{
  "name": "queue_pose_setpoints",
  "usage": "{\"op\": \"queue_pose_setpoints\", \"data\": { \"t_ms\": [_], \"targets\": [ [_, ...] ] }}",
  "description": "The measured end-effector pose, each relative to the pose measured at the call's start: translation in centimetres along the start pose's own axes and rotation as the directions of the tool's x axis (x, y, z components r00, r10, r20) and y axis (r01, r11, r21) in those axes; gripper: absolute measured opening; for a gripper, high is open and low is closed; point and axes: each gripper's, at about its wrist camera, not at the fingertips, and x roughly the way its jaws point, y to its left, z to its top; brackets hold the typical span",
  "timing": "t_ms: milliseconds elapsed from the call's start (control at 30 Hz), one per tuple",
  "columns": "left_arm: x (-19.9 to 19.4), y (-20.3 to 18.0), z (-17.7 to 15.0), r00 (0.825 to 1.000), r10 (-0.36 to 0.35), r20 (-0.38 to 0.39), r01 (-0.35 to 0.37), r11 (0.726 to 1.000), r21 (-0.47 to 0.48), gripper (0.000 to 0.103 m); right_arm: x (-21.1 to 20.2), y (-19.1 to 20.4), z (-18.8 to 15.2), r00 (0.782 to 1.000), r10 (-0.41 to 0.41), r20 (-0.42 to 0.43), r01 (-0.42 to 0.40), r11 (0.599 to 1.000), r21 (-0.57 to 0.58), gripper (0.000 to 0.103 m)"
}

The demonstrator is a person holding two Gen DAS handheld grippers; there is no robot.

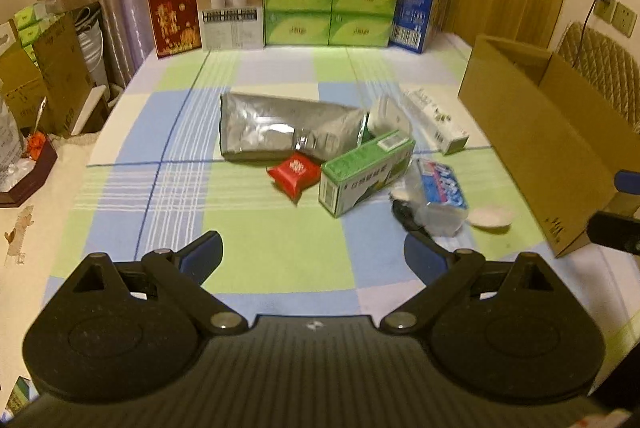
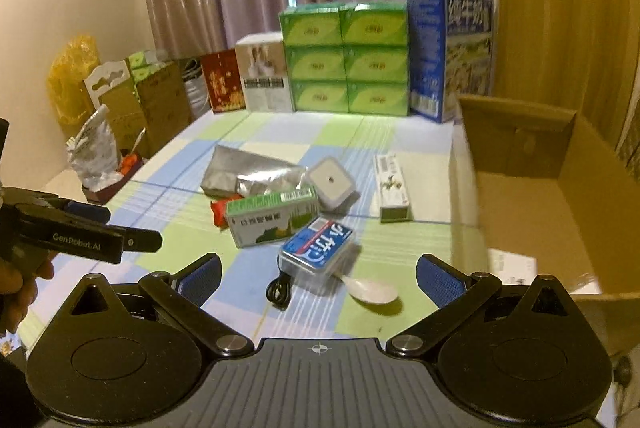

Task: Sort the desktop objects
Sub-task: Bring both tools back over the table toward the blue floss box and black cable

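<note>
Left wrist view: green carton (image 1: 365, 175) lies tilted beside crumpled silver pouch (image 1: 280, 127).

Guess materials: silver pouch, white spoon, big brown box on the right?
Silver pouch: likely metallised foil or plastic film, glossy; it creases and mirrors the light.
White spoon: smooth and slightly shiny, plastic or glazed ceramic; cannot tell which.
Brown box: cardboard, matte, with thin folded walls and an open top.

Pouch (image 1: 288, 125) behind carton (image 1: 366, 173) mid-table; spoon (image 1: 491, 218) in front, big box (image 1: 532, 131) right.
</note>
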Motion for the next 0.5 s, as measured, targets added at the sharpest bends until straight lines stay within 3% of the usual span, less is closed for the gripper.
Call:
{"op": "queue_pose_setpoints", "data": {
  "t_ms": [500],
  "targets": [
    [7.3, 0.9, -0.4, 0.995, -0.017, -0.098, 0.02, 1.0, 0.024, 0.095, 10.9, -1.9, -0.7, 0.994, 0.072, -0.088, -0.066, 0.995, 0.068, 0.101]
  ]
}}
